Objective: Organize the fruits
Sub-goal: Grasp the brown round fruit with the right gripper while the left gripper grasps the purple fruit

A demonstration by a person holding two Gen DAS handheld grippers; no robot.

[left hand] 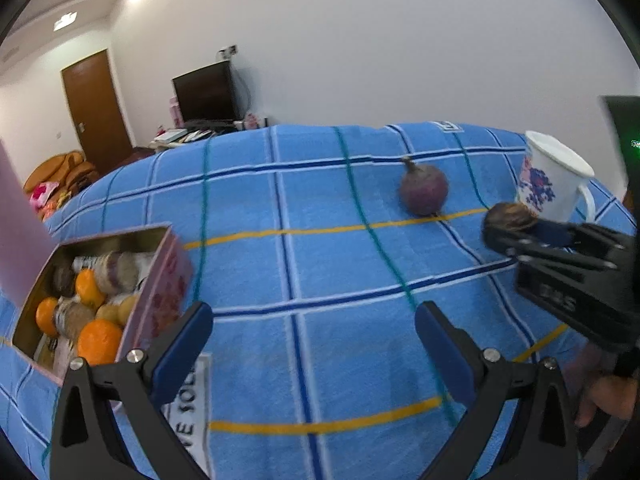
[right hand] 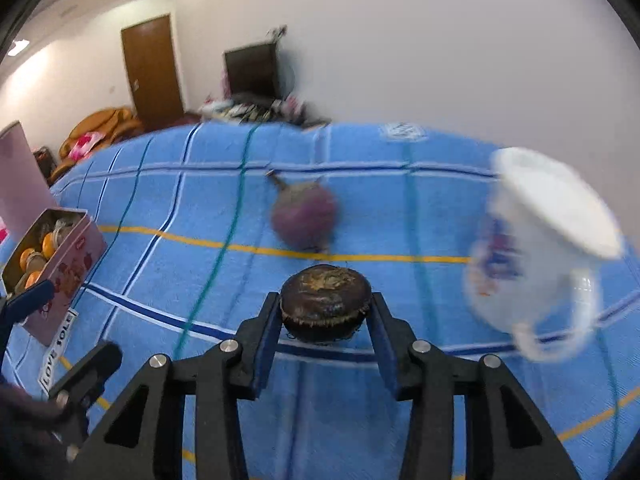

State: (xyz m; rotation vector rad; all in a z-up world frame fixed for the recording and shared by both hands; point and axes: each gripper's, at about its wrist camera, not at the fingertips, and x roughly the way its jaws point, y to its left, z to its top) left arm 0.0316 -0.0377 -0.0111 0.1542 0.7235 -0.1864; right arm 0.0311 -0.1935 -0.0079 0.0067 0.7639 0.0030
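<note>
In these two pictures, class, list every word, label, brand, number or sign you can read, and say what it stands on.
"LOVE SOLE": white label on the blue checked cloth, beside the pink tin.
"VE SOL": the same label in the left wrist view, partly hidden.
White patch at the cloth's far edge: too blurred to read.
Raised marking on the right gripper body: not legible.
Ceiling sign: too small to read.

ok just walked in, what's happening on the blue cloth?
A person with a gripper in each hand is sorting fruit into the pink tin box, which already holds oranges and other items. The right gripper has its pads against a dark brown round fruit beside the white floral mug. The left gripper is open and empty over the cloth near the box. A purple fruit sits loose on the blue checked cloth.
</note>
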